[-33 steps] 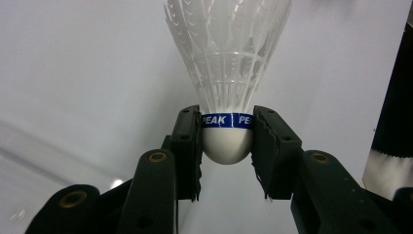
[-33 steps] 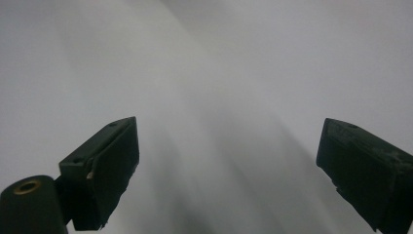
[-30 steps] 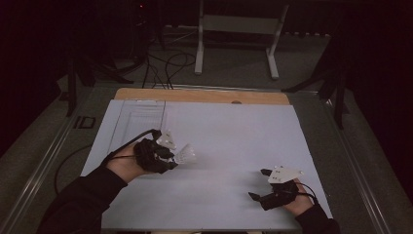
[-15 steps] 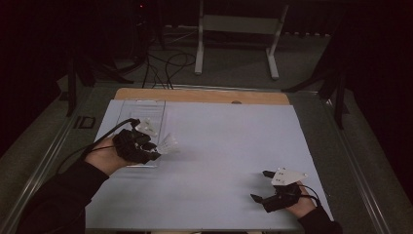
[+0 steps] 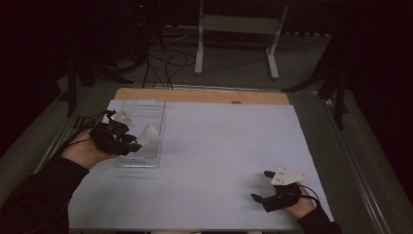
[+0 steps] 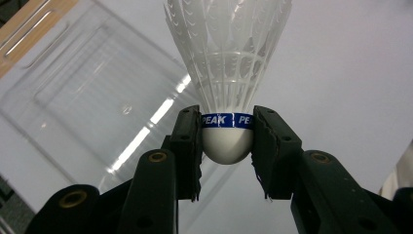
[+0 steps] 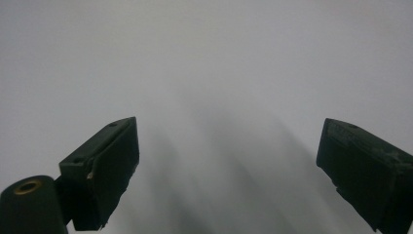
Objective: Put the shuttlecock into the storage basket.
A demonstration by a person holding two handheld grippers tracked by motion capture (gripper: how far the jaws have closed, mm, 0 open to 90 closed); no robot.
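White sheet (image 5: pixel 214 161) covers most of the table (image 5: pixel 204 95), with a wood strip bare along the far edge. Room around it is dark: cables on the floor (image 5: pixel 165 61), a pale metal stand (image 5: pixel 238 29) behind the table.

Clear plastic tray (image 5: pixel 146 109) sits at the sheet's far left corner. Its near wall is hard to trace in the high view; transparent, mostly just glints.

Left gripper (image 6: pixel 227 141) is clamped on the shuttlecock (image 6: pixel 229 73): pads press both sides of the white cork at the blue band, feather skirt pointing away from the jaws. In the high view the shuttlecock (image 5: pixel 150 134) is held over the tray's near part, probably above it rather than resting in it; can't confirm from that angle. Top of the skirt is cut off in the left gripper view.

Right gripper (image 5: pixel 259 187) lies low on the sheet at near right, jaws spread wide, nothing between them (image 7: pixel 229 165). The person's sleeves are cropped at the bottom edge.

Versus a second ago: left hand (image 5: pixel 83 151) has moved left and away from the person, from open sheet to the tray, same grip on the shuttlecock. Right gripper has stayed put.
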